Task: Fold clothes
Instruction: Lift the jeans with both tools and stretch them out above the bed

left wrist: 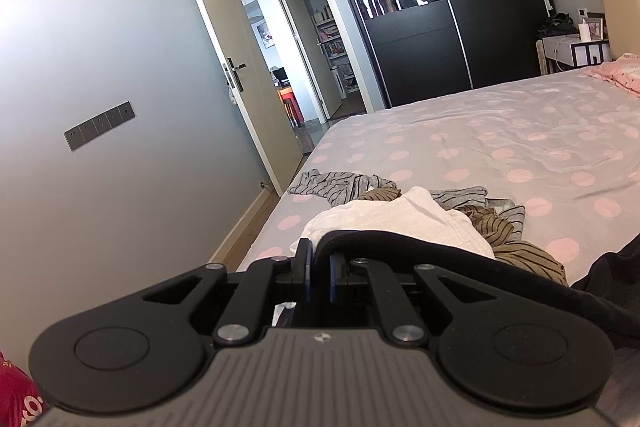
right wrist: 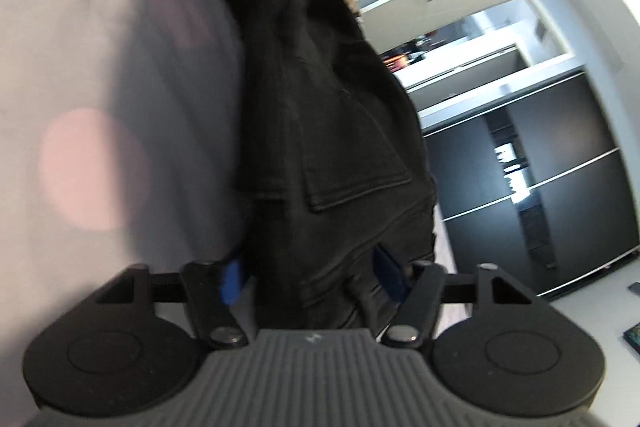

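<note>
Left gripper (left wrist: 319,273): jaws narrow, clamped on an edge of the black trousers (left wrist: 440,259). From that grip the cloth runs off to the right and sags toward the bed (left wrist: 480,131).

Right gripper (right wrist: 310,277): jaws set wider, with a thick bunch of the trousers between the blue pads (right wrist: 232,281). The picture is blurred, but the pads appear to press the cloth, so I judge it held. A back pocket (right wrist: 356,183) shows just ahead of the jaws, so this is the waist end.

The trousers hang between the 2 grippers, long axis running from one grip to the other above the bed. Any fold turns on bringing these 2 held ends together.

A pile of unfolded clothes (left wrist: 400,215) lies just beyond the left gripper.
</note>
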